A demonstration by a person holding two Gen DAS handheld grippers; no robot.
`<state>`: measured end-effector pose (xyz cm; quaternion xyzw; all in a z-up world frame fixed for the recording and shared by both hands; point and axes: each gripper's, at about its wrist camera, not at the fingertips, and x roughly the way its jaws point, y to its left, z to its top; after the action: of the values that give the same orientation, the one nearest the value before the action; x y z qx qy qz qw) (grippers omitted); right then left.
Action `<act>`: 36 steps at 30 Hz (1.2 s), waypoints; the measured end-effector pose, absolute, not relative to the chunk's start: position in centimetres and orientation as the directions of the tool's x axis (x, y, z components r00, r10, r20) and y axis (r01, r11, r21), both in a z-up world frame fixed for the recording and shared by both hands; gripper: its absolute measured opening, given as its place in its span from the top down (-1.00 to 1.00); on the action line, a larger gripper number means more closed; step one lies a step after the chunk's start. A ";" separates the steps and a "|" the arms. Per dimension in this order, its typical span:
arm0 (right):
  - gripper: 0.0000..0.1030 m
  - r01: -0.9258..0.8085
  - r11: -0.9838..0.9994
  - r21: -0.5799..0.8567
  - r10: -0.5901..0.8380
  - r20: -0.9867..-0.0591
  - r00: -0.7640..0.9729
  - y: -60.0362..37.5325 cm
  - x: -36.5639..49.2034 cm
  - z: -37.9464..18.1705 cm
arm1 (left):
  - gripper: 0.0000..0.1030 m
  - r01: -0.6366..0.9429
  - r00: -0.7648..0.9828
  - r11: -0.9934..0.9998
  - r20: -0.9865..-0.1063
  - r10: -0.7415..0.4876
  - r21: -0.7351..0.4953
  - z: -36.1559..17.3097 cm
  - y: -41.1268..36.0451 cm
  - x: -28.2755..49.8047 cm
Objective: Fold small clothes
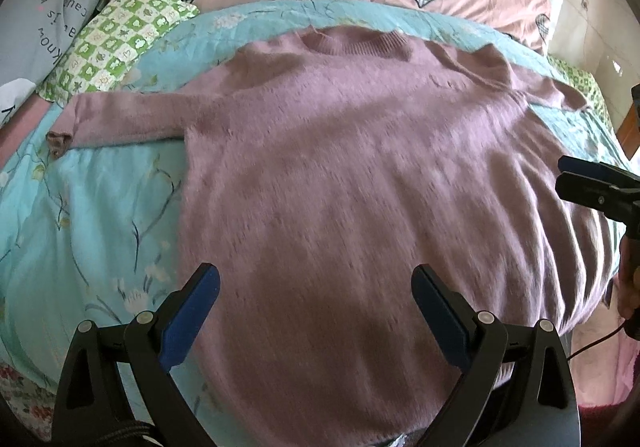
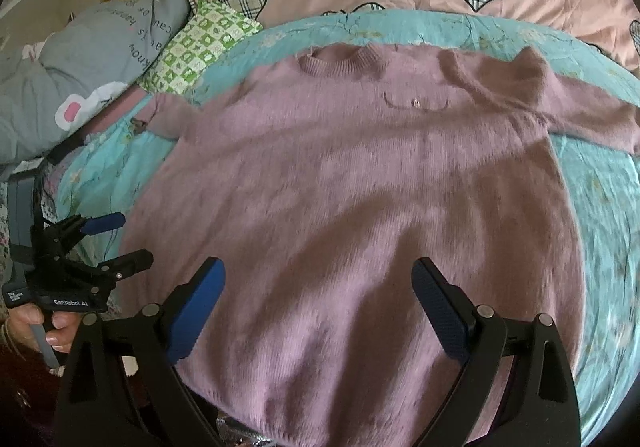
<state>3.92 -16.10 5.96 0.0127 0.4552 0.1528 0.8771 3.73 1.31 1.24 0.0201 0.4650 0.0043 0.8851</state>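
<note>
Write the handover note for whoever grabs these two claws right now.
Left claw: open, empty, above the lower part of the sweater.
Right claw: open, empty, also over the lower part near the hem.
Sweater: mauve knit, spread flat and face up on the turquoise floral quilt, collar at the far side, both sleeves stretched out sideways.
Done: garment laid out; no fold visible.
Left: all the folding, probably sleeves in first, then the body.
</note>
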 end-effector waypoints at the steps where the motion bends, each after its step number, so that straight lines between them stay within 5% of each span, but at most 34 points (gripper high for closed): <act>1: -0.83 -0.262 0.953 0.153 0.277 -0.791 0.546 -16.1 4.4 6.2 | -0.89 0.006 0.570 0.999 -0.821 0.029 0.040 1.5 1.6 4.3; 10: -0.81 -0.287 0.944 0.161 0.297 -0.793 0.532 -16.9 9.7 7.4 | -0.89 0.008 0.598 1.000 -0.801 0.008 0.015 2.7 3.2 9.2; 26: -0.40 -0.251 0.955 0.160 0.276 -0.791 0.546 -22.3 25.1 8.0 | -0.88 0.123 0.661 0.992 -0.748 -0.059 0.031 6.8 7.8 26.1; 29: -0.18 -0.221 0.967 0.129 0.232 -0.807 0.543 -23.6 29.2 7.3 | -0.88 0.171 0.628 0.985 -0.773 -0.093 0.020 6.5 8.7 30.0; 36: -0.17 -0.270 0.961 0.063 0.204 -0.820 0.534 -24.4 36.4 6.5 | -0.88 0.272 0.499 0.961 -0.848 -0.179 -0.042 3.0 10.1 36.6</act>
<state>36.37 -24.41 6.50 -0.0359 0.4631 0.1354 0.8752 36.58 10.07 3.04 0.0484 0.4831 -0.1305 0.8644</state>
